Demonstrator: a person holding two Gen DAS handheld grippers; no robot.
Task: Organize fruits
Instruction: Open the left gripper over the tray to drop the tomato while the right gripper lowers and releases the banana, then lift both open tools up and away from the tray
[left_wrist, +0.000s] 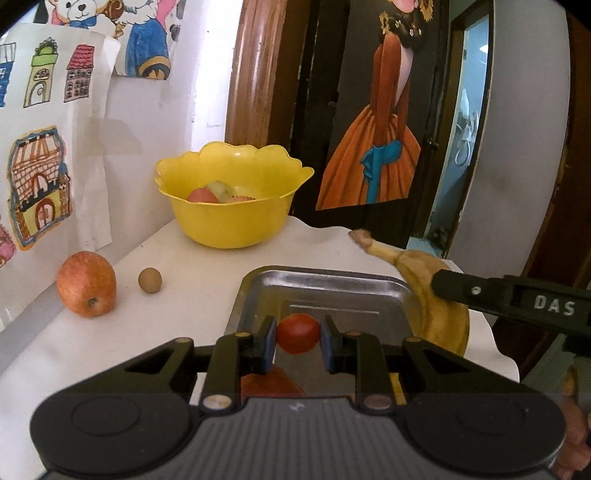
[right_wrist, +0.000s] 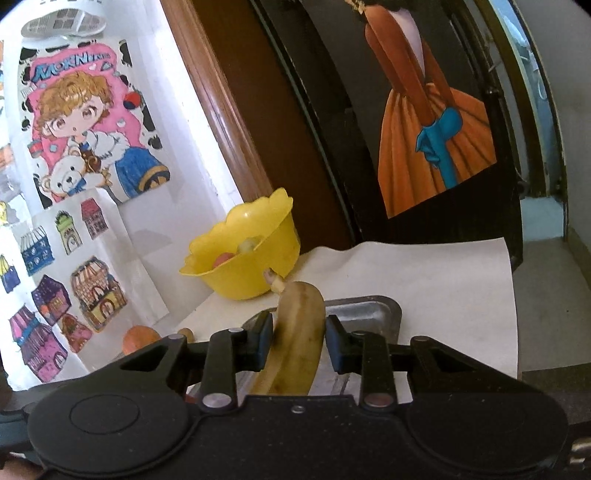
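Left claw (left_wrist: 297, 341): blue pads closed on a small red tomato (left_wrist: 297, 333), held just above a metal tray (left_wrist: 325, 284) that sits on the white-covered bench (left_wrist: 184, 280). Right claw (right_wrist: 299, 343): pads set on either side of a ripe, brown-flecked banana (right_wrist: 299, 339); left pad touches the peel, a thin gap shows at the right pad, so a firm grip cannot be confirmed. Banana lies along the tray's right edge, stem pointing toward the back. Yellow scalloped bowl (left_wrist: 232, 214): stands at the rear of the bench beside a wooden door frame (left_wrist: 251, 70), containing several fruits, reddish and green-yellow. Red apple (left_wrist: 86, 284): on the bench at far left, near the wall. Small brown round fruit (left_wrist: 150, 280): just beside the apple, apart from it. Wall: covered with coloured drawings (left_wrist: 40, 188) of houses and cartoon figures.
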